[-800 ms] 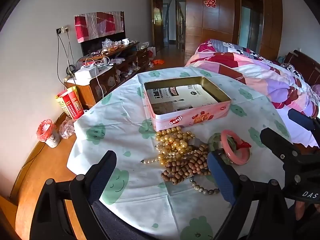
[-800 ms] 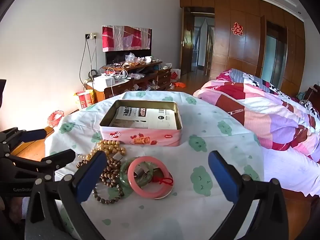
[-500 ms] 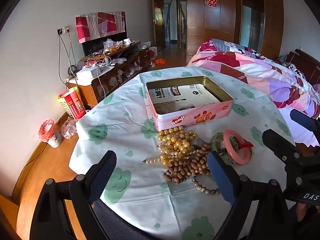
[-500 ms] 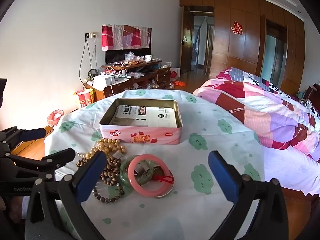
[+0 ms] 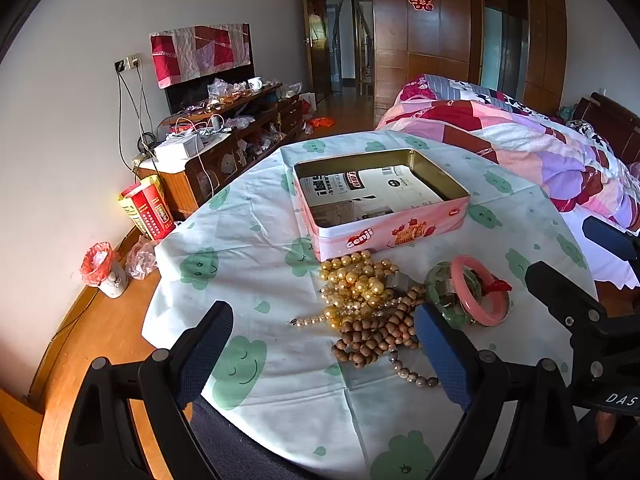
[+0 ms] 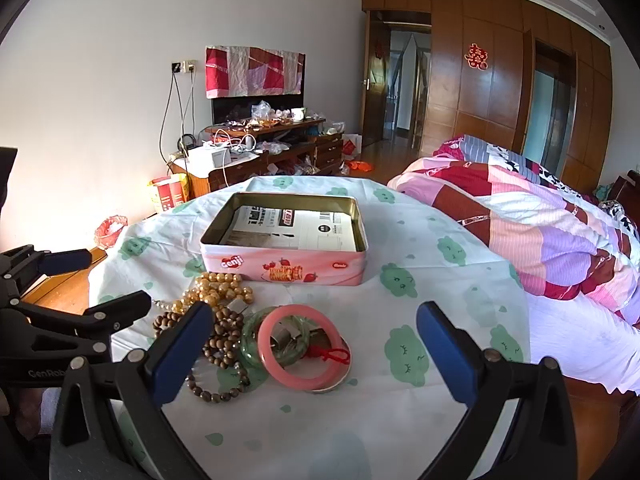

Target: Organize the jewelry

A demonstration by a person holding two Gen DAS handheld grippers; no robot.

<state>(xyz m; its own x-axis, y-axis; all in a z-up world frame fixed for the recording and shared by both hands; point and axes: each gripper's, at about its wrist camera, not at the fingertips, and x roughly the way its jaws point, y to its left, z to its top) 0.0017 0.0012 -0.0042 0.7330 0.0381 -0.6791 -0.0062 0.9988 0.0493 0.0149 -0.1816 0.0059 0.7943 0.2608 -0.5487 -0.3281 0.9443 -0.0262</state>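
The left hand-held gripper (image 5: 322,346) and the right hand-held gripper (image 6: 314,338) both hang wide open and hold nothing, just above the round table with the cloud-print cloth (image 6: 440,280). The jewelry sits in one heap: gold round beads (image 5: 356,280), brown wooden beads (image 5: 376,336), a green glassy bangle (image 6: 252,340) and a pink ring bangle (image 6: 304,350). The heap touches the open pink metal tin (image 6: 288,270), likely so each piece can go in with a short lift.
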